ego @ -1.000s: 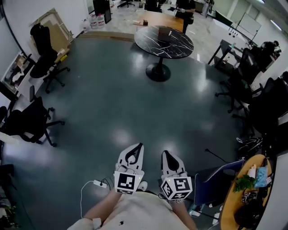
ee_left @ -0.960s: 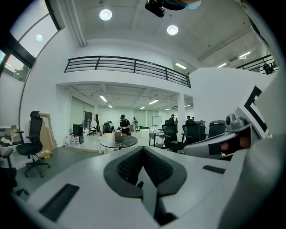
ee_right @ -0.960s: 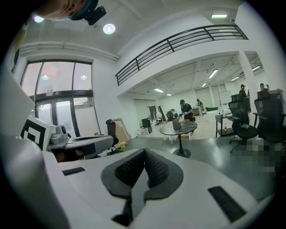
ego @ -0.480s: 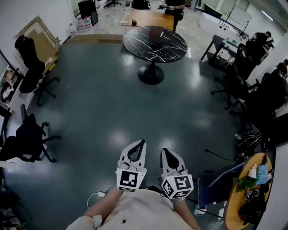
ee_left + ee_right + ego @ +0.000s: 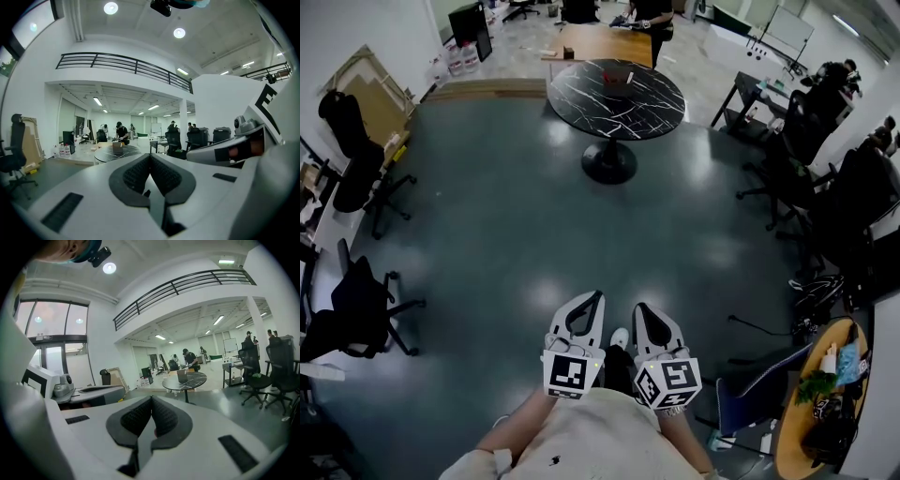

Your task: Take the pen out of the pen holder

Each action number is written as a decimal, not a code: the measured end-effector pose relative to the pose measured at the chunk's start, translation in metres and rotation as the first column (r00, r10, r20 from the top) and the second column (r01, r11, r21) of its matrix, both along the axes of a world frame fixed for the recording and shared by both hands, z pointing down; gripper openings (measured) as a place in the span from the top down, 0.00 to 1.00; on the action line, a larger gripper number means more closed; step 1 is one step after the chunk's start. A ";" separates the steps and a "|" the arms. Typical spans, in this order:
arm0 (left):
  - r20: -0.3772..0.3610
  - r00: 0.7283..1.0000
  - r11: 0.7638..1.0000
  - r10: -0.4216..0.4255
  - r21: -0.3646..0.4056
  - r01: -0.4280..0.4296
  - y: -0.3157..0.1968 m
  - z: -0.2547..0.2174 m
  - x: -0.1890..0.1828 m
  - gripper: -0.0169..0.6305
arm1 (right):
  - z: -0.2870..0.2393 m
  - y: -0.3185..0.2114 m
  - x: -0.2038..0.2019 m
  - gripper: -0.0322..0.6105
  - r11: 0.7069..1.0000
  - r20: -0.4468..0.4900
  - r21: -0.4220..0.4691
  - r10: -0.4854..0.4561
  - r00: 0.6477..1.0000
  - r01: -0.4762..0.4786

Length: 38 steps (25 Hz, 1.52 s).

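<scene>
Far left of the head view: black office chairs on the dark floor, nothing of mine there.

Lower centre, left of the middle: left gripper, held close to my body. In the left gripper view the jaws are pressed together, pads meeting, nothing between them.

Upper centre: round black marble table, well apart from me across open floor. A small boxy thing stands on it. Too small to tell if that's the pen holder; no pen made out in any view. My guess is that's the target, since nothing else near looks like one. A person stands behind it at a wooden desk.

Lower centre, right of the middle: right gripper, just beside the left. Jaws likewise together, empty; the right gripper view looks straight at that table.

Right edge: more chairs, and a cluttered orange-topped table at lower right.

Step in hand, as I judge it: approach, not grasp. To do it well:
- walk up w/ both grippers low and steady, table centred
- stop close enough to look down into the holder
- part one gripper's jaws before reaching, not at the pen
- other gripper braces the holder so it won't tip
- pinch the pen high, lift straight up.
</scene>
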<state>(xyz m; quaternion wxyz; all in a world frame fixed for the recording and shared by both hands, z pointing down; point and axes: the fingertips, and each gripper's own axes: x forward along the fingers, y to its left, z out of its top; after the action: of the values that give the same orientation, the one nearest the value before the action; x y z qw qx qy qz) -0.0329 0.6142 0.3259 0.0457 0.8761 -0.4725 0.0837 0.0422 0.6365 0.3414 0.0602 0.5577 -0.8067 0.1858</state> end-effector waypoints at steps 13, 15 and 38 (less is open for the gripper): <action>0.014 0.998 0.998 -0.066 -0.017 0.066 -0.119 0.013 -0.001 0.96 | 0.019 -0.132 0.004 0.92 0.998 0.010 -0.033 -0.055 0.998 0.055; 0.018 0.997 0.997 -0.079 -0.014 0.079 -0.151 0.013 0.003 0.96 | 0.020 -0.162 0.009 0.92 0.997 0.011 -0.034 -0.067 0.998 0.067; 0.015 0.973 0.972 -0.232 0.031 0.231 -0.381 -0.003 0.050 0.96 | 0.019 -0.402 0.068 0.92 0.983 0.036 -0.042 -0.176 0.984 0.177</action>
<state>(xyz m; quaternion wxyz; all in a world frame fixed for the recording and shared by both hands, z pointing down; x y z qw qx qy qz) 0.0174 0.2330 0.3226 0.0378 0.8149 -0.5729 0.0792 0.1103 0.2347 0.3605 0.0763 0.4794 -0.8495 0.2068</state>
